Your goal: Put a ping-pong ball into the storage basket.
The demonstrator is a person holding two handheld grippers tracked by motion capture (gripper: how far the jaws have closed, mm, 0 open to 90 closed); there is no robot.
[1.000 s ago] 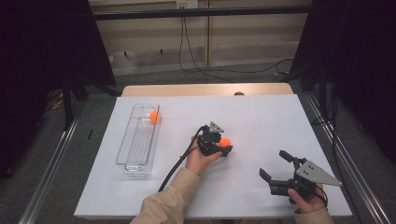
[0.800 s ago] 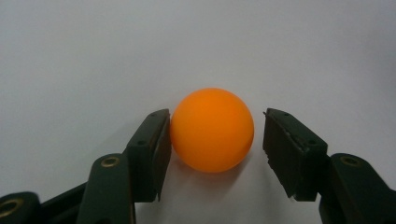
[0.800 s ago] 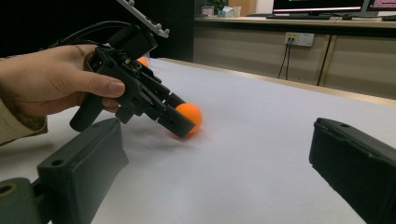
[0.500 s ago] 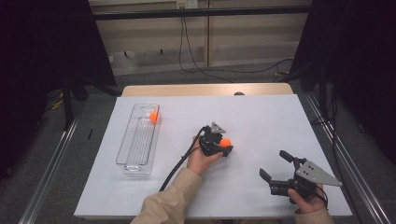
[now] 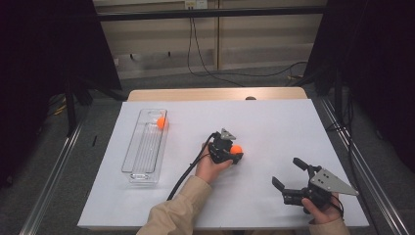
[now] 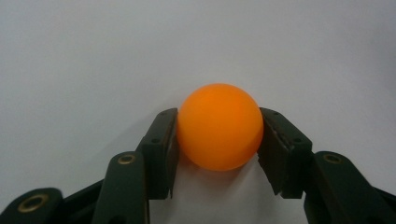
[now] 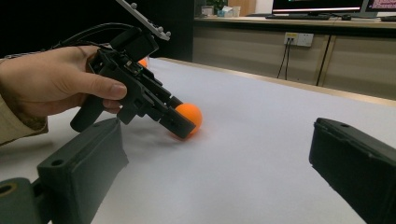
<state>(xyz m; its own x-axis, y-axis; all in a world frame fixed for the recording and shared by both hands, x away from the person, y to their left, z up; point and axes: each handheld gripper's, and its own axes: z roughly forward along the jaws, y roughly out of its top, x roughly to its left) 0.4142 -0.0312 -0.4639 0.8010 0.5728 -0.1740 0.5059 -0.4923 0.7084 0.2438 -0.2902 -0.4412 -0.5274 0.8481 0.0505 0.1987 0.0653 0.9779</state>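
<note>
Two orange balls: one in clear tray (image 5: 145,147) far end, other ball (image 6: 219,126) on worktop (image 5: 274,122) mid; left tongs (image 5: 235,154) have just been closing w/ it between, now pinching it; ready to lift, prob. trayward; right tongs (image 5: 289,177) wide, empty.

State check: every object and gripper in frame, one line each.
left gripper: jaws have just been closing, now shut on the orange ball.
orange ball: on the white sheet, clamped between both pads.
second orange ball: lying in the tray's far end.
clear tray: flat on the sheet.
right gripper: open, holding nothing.
</note>
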